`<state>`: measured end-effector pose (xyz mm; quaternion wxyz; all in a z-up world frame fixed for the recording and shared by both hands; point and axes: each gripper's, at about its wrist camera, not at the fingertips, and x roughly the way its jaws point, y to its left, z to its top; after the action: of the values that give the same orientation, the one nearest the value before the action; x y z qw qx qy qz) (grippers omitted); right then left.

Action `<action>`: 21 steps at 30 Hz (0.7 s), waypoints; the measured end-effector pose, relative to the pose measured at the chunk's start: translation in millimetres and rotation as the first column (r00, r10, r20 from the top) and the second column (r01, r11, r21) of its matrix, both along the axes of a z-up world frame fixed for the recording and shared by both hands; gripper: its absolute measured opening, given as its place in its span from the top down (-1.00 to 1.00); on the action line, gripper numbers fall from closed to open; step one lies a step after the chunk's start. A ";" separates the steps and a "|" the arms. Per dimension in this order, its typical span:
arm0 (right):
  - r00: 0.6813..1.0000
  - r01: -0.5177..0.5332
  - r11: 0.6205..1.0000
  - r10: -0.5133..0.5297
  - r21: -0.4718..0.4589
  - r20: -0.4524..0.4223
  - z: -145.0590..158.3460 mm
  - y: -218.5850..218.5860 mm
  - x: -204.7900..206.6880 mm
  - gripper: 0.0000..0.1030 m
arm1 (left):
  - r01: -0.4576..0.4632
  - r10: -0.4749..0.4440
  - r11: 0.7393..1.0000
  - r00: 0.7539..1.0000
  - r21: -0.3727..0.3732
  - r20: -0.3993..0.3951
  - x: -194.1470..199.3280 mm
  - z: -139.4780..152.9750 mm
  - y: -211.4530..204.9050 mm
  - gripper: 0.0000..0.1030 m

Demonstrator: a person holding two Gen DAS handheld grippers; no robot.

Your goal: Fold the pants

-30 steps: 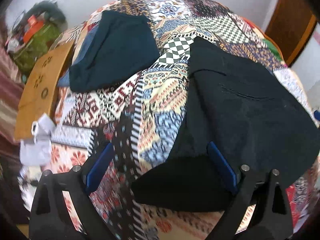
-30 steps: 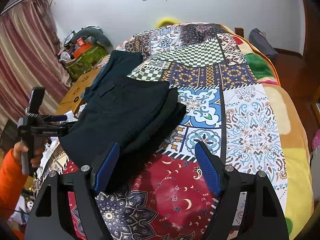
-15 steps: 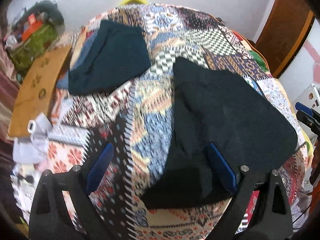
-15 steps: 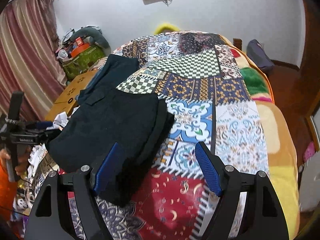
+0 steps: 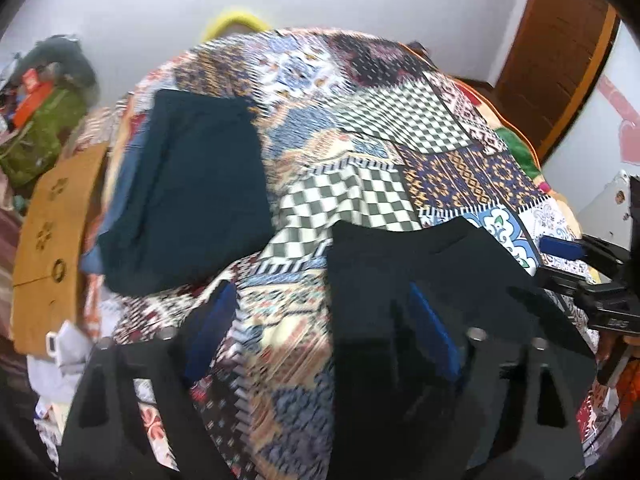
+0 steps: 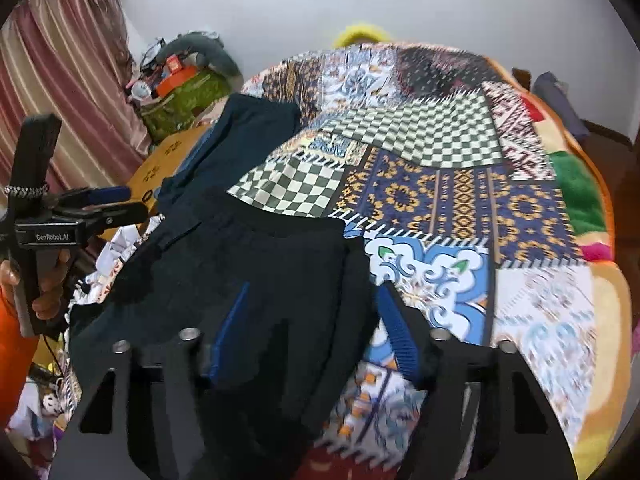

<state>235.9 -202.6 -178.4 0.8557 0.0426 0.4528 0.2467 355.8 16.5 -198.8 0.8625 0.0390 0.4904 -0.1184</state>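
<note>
Lying folded on the patchwork bed (image 6: 460,200), the black pants (image 6: 248,272) sit between the closing right gripper (image 6: 312,332) (edge at five o'clock); left gripper (image 5: 320,332), closing too, straddles their eight-o'clock edge, neither yet pinching.

"GenRobot.AI" stands in white on the left gripper (image 6: 114,204) body (right wrist view); other marks are too blurred to read.

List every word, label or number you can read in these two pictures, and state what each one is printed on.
"GenRobot.AI": white letters on the black body of the left tool, right wrist view.
White marking on the right tool, left wrist view: too blurred to read.
Print on the orange box: too small to read.
</note>
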 end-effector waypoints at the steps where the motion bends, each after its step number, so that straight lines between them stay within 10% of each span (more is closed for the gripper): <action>1: 1.000 -0.008 1.000 0.008 -0.007 -0.016 -5.0 2.5 6.3 0.09 | 0.018 -0.018 1.000 1.000 -0.001 -0.020 6.9 -5.7 -4.0 -0.42; 9: 0.996 -0.066 0.996 0.063 -0.055 -0.057 -29.6 17.8 33.9 0.53 | 0.094 -0.103 0.994 0.978 -0.054 -0.182 27.8 -45.6 -20.9 -0.21; 21: 0.987 -0.062 0.992 0.078 -0.113 0.139 -10.6 22.2 13.9 0.84 | 0.111 -0.113 0.993 0.992 -0.030 -0.049 14.6 -37.0 -25.6 0.19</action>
<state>249.7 -180.4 -189.1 0.8778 -0.0378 0.4043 0.2541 370.4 -9.2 -235.7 0.8424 0.0516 0.5073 -0.1742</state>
